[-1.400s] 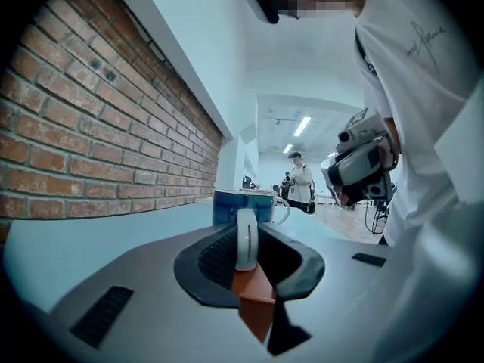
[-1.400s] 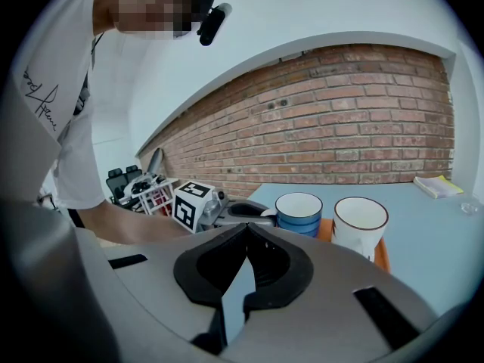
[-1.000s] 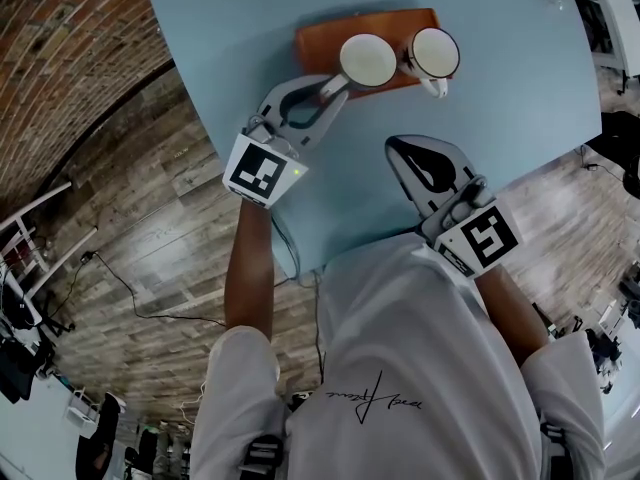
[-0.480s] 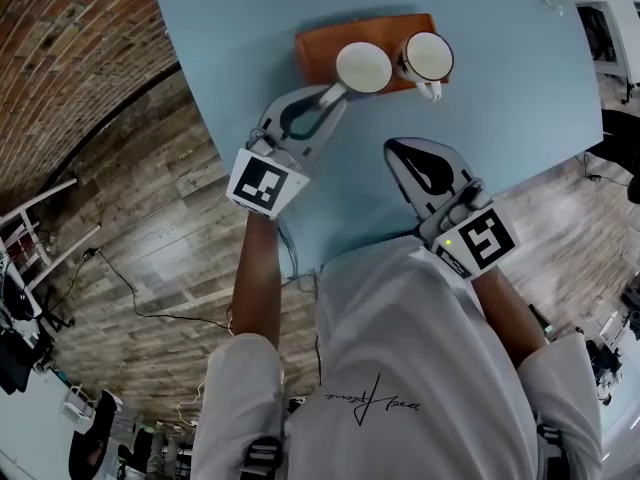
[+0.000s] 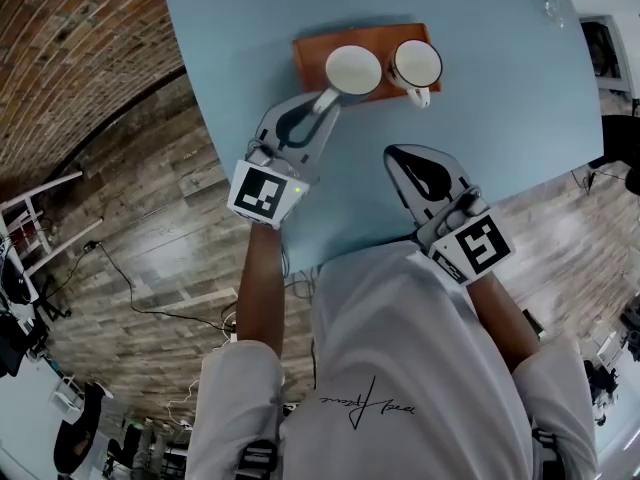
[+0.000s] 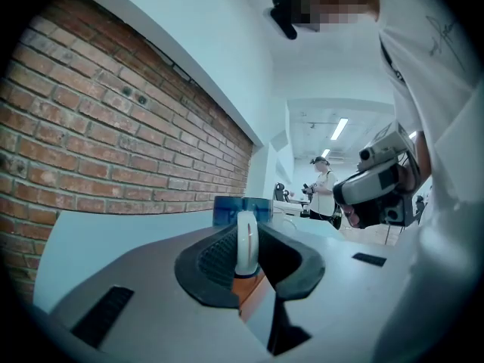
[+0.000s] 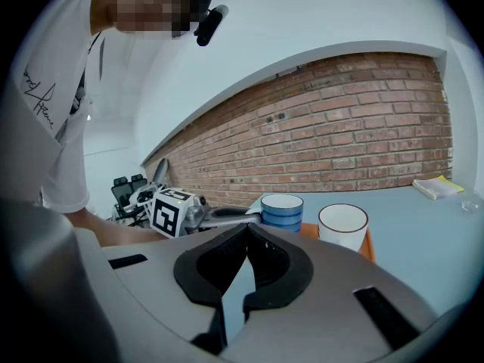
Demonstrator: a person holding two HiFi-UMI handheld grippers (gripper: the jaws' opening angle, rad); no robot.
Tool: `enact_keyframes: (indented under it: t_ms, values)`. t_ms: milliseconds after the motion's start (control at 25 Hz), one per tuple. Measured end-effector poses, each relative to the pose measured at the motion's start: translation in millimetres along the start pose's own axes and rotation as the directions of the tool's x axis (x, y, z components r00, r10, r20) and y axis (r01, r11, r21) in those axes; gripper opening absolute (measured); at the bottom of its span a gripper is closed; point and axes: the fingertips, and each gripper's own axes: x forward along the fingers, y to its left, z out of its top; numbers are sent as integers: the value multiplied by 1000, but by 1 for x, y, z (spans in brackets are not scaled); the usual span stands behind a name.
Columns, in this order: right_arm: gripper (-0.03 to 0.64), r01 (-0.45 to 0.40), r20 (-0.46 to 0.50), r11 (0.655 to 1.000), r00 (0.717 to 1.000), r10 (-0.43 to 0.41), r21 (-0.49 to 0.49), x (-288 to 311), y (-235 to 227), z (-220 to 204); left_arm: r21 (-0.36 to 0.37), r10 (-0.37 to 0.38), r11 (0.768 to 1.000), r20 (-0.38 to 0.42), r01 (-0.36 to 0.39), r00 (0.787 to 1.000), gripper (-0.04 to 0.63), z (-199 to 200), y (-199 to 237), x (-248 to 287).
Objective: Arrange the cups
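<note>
Wall: bare brick wall [image 5: 70,48] ran along the far left, above a wooden plank floor [image 5: 150,258].
Table: pale blue table [image 5: 500,118] stood in front of the person, whose white shirt [image 5: 400,368] filled the near side.
Left gripper: the left gripper [image 5: 325,101] reached roughly level toward the left end of the tray, its marker cube [image 5: 262,192] nearest the person's wrist.
Left jaws: these were clamped on the thin white handle [image 6: 246,240] of the blue-striped cup, which stood upright between the dark pads.
Blue-striped cup: the blue-striped cup [image 5: 353,70] sat over the middle of the tray, white inside and open end up. From where I stood it was hard to judge whether its base rested on the tray or hung just above it.
Tray: the orange tray [image 5: 310,53] lay flat on the far part of the table, under both cups.
White cup: the white cup [image 5: 418,63] with a dark rim stood upright on the tray's right end, just beside the striped one, its handle pointing toward the person.
Right gripper: the right gripper [image 5: 392,153] hovered over bare table nearer the person, well apart from the tray and tipped slightly down.
Right jaws: they were pressed together with nothing between them.
Right marker cube: its cube [image 5: 477,246] sat close against the shirt.
</note>
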Motion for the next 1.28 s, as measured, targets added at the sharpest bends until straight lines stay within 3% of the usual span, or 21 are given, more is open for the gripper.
enact_keyframes:
  t_ms: [640, 800, 1280]
  values:
    - [21, -69, 90, 998, 994, 69, 3, -34, -11, 23, -14, 205, 979, 31, -205, 978, 58, 11, -27, 0]
    - [21, -90, 100, 996, 991, 90, -3, -43, -13, 24, -43, 273, 962, 43, -271, 961, 57, 16, -33, -3]
    - [21, -161, 123, 987, 979, 163, -30, -61, -17, 26, -21, 442, 897, 75, -442, 894, 58, 21, -40, -7]
